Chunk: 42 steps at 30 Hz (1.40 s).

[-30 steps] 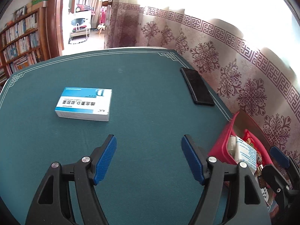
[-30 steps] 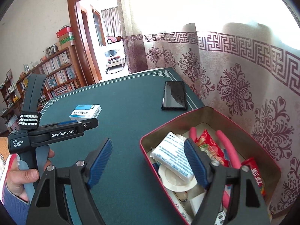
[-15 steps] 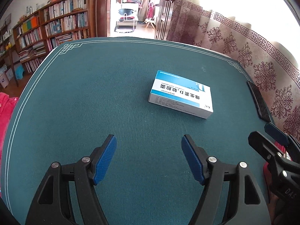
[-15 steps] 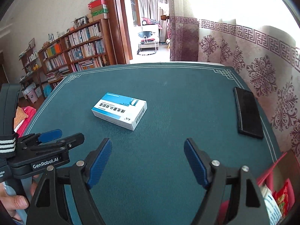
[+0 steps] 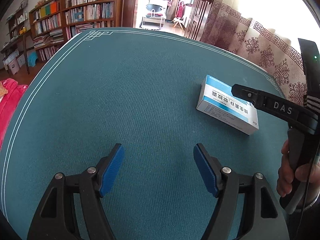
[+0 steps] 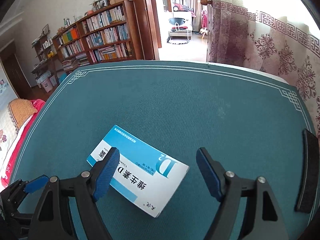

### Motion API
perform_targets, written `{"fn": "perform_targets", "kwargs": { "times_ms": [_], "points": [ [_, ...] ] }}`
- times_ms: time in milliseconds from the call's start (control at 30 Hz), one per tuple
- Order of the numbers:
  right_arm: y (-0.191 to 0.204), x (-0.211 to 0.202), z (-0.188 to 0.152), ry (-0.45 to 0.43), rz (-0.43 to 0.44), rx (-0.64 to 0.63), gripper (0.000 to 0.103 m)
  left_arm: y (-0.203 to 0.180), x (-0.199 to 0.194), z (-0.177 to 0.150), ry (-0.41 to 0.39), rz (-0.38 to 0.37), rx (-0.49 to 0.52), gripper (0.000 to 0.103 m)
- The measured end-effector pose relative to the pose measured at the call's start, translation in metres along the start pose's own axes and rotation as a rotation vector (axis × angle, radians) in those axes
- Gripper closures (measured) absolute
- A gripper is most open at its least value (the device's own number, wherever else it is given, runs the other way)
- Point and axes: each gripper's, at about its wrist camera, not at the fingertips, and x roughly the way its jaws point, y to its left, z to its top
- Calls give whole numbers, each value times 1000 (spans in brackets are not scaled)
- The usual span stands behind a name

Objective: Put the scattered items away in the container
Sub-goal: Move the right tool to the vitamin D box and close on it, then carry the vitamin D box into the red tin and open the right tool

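A blue and white medicine box lies flat on the green table mat. My right gripper hovers right over it with its jaws open; the left pad overlaps the box's left end and the right pad stands clear of it. In the left wrist view the same box sits to the right, partly behind the right gripper's black arm, which a hand holds. My left gripper is open over bare mat with nothing between its pads. The container is out of view.
A black phone lies on the mat at the right edge. A patterned curtain hangs along the far right side. Bookshelves and a doorway stand beyond the table. Red bedding lies left of the table.
Both grippers swung left, away from the red container, which left both views. The right gripper closed in over the medicine box. The left gripper moved past the box, now at its right.
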Motion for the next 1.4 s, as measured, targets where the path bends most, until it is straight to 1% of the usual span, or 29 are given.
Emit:
{"fn": "perform_targets", "kwargs": {
  "times_ms": [100, 167, 300, 400, 433, 567, 600, 633, 700, 767, 800, 900, 1000, 1067, 1233, 1300, 1400],
  "points": [
    [-2, 16, 4, 60, 67, -4, 21, 0, 0, -1, 3, -4, -4, 28],
    [-3, 15, 1, 72, 106, 5, 21, 3, -1, -1, 5, -12, -11, 28],
    [1, 6, -19, 97, 177, -17, 21, 13, -4, 0, 4, -16, -45, 28],
    [10, -4, -35, 98, 191, -51, 20, 19, -5, 2, 2, -9, -65, 28],
    [14, -5, -39, 103, 177, -68, 20, 21, -5, 2, 1, -7, -70, 28],
    [40, -4, -51, 99, 39, -204, 20, 21, -6, 5, -2, -9, -74, 28],
    [47, -2, -53, 98, -2, -232, 20, 22, -7, 4, -4, -11, -73, 28],
    [51, -2, -54, 89, -24, -245, 20, 21, -8, 4, -7, -13, -71, 28],
    [53, -3, -55, 85, -22, -216, 21, 20, -7, 4, -7, -17, -67, 28],
    [52, -5, -55, 74, -36, -187, 32, 20, -5, 4, 0, -20, -71, 28],
    [52, -8, -55, 74, -38, -173, 34, 21, -4, 3, 4, -23, -72, 28],
    [49, -15, -58, 78, -37, -116, 35, 19, -2, 4, 6, -25, -73, 28],
    [47, -28, -64, 63, -39, -55, 35, 17, -6, 2, 0, -37, -66, 28],
    [40, -43, -69, 43, -33, -16, 35, 13, -8, 0, -1, -43, -51, 28],
    [23, -91, -85, -30, -83, 85, 35, -1, -11, -5, 14, -91, -10, 28],
    [11, -117, -95, -69, -121, 124, 35, -10, -13, -7, 14, -103, 18, 28],
    [-3, -158, -109, -122, -207, 169, 35, -24, -18, -11, 14, -127, 59, 28]
  ]
}}
